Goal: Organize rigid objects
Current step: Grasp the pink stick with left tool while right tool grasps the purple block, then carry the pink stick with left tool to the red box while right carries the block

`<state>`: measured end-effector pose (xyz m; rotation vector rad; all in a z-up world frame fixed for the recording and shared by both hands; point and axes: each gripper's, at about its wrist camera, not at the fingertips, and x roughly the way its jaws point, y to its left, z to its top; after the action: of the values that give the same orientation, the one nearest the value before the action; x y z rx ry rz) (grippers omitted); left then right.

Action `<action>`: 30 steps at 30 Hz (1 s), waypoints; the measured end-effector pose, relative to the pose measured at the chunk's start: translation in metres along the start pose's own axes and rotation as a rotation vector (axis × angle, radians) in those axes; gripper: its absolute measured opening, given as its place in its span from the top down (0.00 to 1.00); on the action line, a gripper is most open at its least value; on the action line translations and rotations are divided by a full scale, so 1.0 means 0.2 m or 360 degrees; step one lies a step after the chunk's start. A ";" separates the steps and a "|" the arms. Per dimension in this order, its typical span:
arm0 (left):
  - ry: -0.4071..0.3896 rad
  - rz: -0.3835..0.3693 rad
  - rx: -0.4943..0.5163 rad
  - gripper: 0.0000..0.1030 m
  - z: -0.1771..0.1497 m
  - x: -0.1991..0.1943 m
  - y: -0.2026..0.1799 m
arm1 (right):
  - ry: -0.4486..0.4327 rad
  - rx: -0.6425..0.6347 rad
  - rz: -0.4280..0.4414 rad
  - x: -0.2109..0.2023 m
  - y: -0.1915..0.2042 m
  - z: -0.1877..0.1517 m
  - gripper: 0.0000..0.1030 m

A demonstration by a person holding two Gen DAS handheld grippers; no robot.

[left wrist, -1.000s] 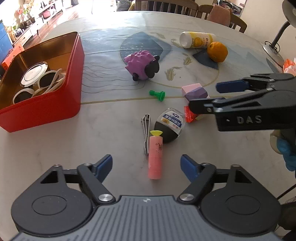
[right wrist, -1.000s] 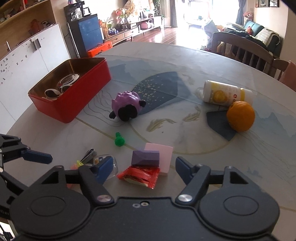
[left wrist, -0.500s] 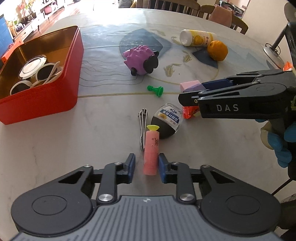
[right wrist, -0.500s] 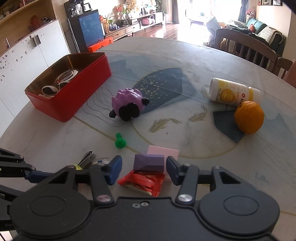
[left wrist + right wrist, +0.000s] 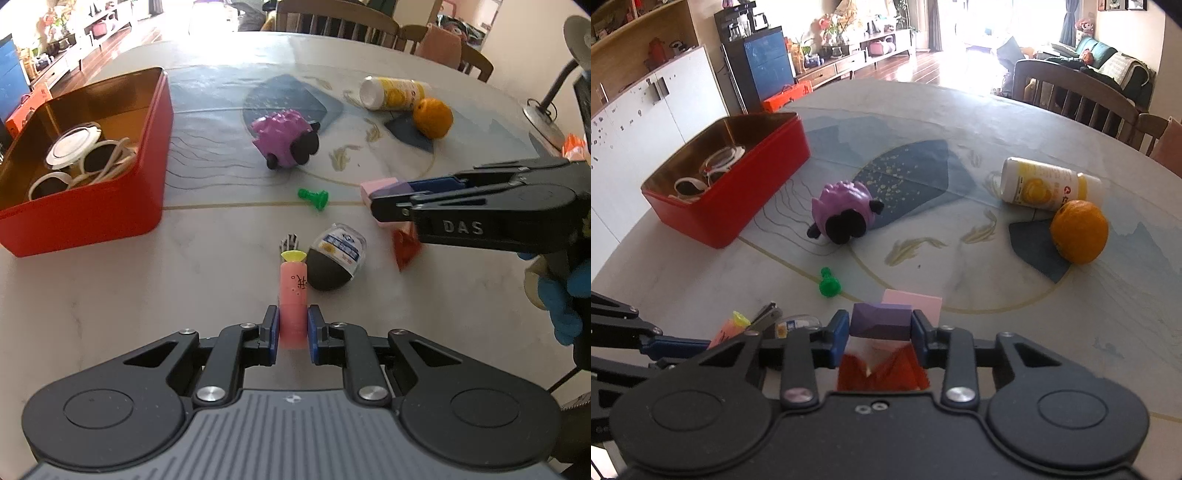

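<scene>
Jaws of both grippers have just been closing: the left gripper now pinches the pink tube, the right gripper the purple block, both low over the desk, tilted down. Farther off, the red tin holds only a few things, so most sorting remains

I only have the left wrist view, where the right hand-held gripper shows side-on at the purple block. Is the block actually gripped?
Observer: Yes. In the right wrist view, both pads of the right hand-held gripper press the sides of the purple block. Its jaws have just been closing.
Operator: Anything caught underneath?
Observer: A red packet shows directly below the block, between the fingers. I cannot tell whether it touches the block.
</scene>
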<state>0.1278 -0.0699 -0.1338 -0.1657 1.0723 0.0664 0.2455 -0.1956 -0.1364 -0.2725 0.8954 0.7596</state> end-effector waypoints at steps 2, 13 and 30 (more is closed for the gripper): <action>-0.0018 0.0004 -0.0017 0.85 0.01 -0.02 0.02 | -0.0013 0.0007 0.0008 -0.03 0.01 0.01 0.67; -0.0113 0.0039 -0.0130 0.85 0.09 -0.15 0.14 | -0.0107 -0.0046 0.0077 -0.18 0.11 0.09 0.67; -0.0239 0.0075 -0.0172 0.85 0.32 -0.30 0.48 | -0.0221 -0.0113 0.0087 -0.25 0.40 0.29 0.67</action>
<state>0.1409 0.0360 -0.0608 -0.2296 0.9233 0.1771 0.2057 -0.1327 -0.0543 -0.2554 0.7483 0.8520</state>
